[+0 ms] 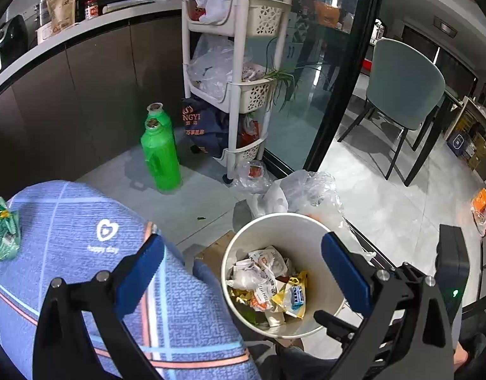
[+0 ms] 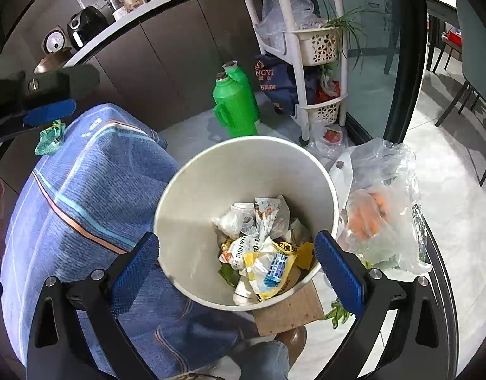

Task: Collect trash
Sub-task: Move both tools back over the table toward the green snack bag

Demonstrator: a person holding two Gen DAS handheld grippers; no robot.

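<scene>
1. The trash here is mostly crumpled wrappers (image 2: 262, 253), all dumped in a white bin (image 2: 186, 209). The bin stands upright on the floor with its open mouth facing up, so its long axis is vertical. It sits just beside a blue plaid-covered seat (image 2: 84, 196).
2. Inside the bin it's a jumbled pile: white printed packets, a yellow wrapper with a blue patch, something green at the bottom. No clear direction to any of them, they're just scrunched up.
3. One more bit of trash, a green wrapper (image 1: 3, 229), lies on top of the blue cover at its far-left edge, well apart from the bin. It's too crumpled to say which way it points.
4. Other containers: two green jugs (image 1: 160, 152) stand upright on the floor by the dark cabinets, and a white basket rack (image 1: 243, 88) holds plastic bags. A clear plastic bag (image 2: 379, 209) with something orange inside slumps right next to the bin.
5. Left gripper (image 1: 243, 272) is tilted steeply down over the seat and the bin's edge, fingers spread wide, nothing between them.
6. Right gripper (image 2: 236, 269) is tilted down right over the bin's mouth, fingers also spread wide and released, with the bin's near rim showing between them.
</scene>
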